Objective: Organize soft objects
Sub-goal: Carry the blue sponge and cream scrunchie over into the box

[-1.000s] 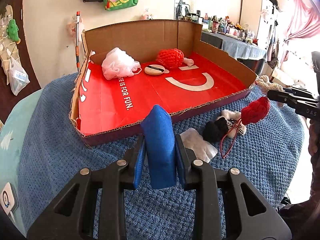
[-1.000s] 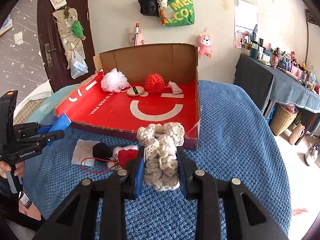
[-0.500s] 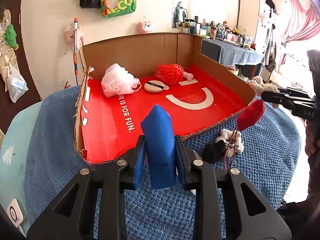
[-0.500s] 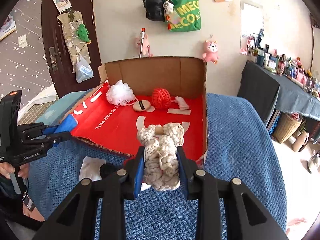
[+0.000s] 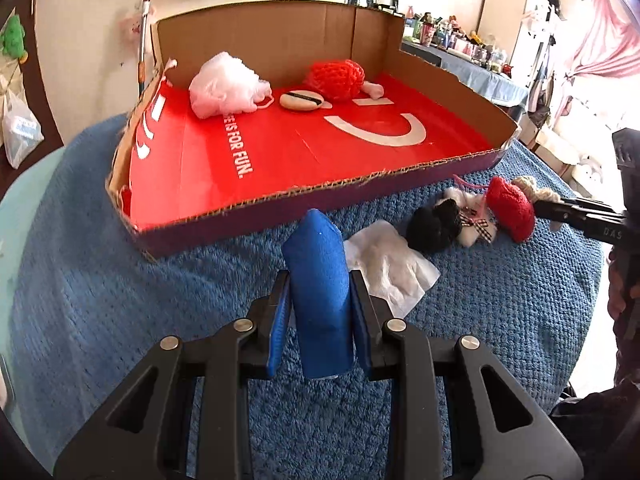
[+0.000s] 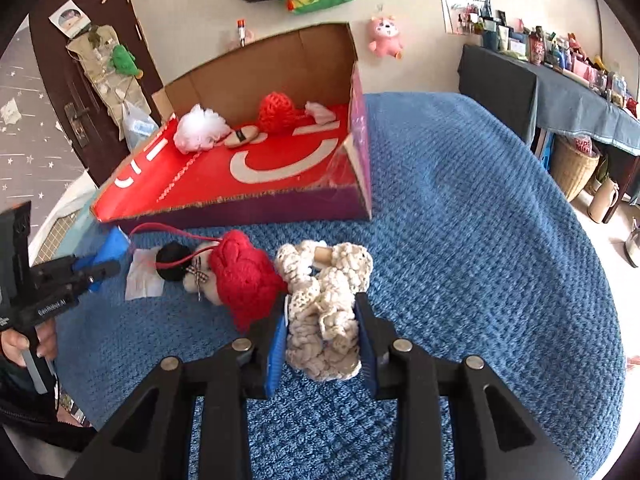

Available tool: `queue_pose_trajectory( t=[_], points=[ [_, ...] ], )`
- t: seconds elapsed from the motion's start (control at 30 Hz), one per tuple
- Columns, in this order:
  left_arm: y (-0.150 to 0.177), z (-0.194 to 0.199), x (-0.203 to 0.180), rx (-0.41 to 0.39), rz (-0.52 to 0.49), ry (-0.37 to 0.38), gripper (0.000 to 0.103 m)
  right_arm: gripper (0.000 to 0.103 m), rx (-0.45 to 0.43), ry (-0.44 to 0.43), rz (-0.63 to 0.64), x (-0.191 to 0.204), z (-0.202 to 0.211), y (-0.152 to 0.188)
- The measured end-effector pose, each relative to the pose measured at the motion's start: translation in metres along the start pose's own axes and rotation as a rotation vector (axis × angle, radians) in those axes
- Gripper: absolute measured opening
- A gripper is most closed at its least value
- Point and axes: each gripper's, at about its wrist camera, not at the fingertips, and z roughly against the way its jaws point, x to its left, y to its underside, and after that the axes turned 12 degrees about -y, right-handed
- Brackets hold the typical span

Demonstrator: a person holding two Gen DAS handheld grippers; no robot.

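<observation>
Blue folded cloth [image 5: 320,280] sits clamped in our left gripper [image 5: 320,300]; our right gripper [image 6: 322,332] pinches a cream crocheted bundle [image 6: 324,304], both above the blue blanket [image 6: 460,240] before the red-lined cardboard box [image 5: 280,152].

Blue sponge block [image 5: 320,300]: upright, pinched between fingers. Cream crochet piece [image 6: 326,312]: bunched, clamped between fingers, touching red knit hat [image 6: 244,276] of small doll lying on blue blanket. Inside cardboard tray [image 5: 372,180], at far wall: white mesh pouf [image 5: 224,84], round puff [image 5: 301,100], red crochet ball [image 5: 338,78].
</observation>
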Motion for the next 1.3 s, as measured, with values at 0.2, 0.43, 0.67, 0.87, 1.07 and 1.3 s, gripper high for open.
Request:
queue_pose_trajectory(
  t=[0.2,0.43,0.67,0.87,1.07,1.3],
  points=[
    [-0.001,0.008,-0.001,-0.022,0.003,-0.003,0.026,0.035,-0.076,0.012,0.052,0.011,0.021,-0.013],
    [0.0,0.007,-0.003,-0.011,-0.008,0.001,0.026,0.038,-0.105,-0.009,0.054,0.013,0.029,-0.02],
    [0.012,-0.009,-0.009,0.044,-0.04,-0.001,0.027,0.039,-0.029,0.019,-0.006,-0.008,0.012,0.003],
    [0.017,-0.009,-0.015,0.019,-0.058,-0.012,0.056,0.062,-0.02,0.054,-0.026,-0.024,0.015,0.019],
    [0.018,-0.01,-0.015,0.013,-0.046,-0.031,0.069,0.065,-0.009,0.056,0.045,-0.021,0.02,0.026],
    [0.017,-0.011,-0.016,0.007,-0.051,-0.026,0.066,0.057,-0.032,0.027,0.076,-0.024,0.027,0.03]
  ],
)
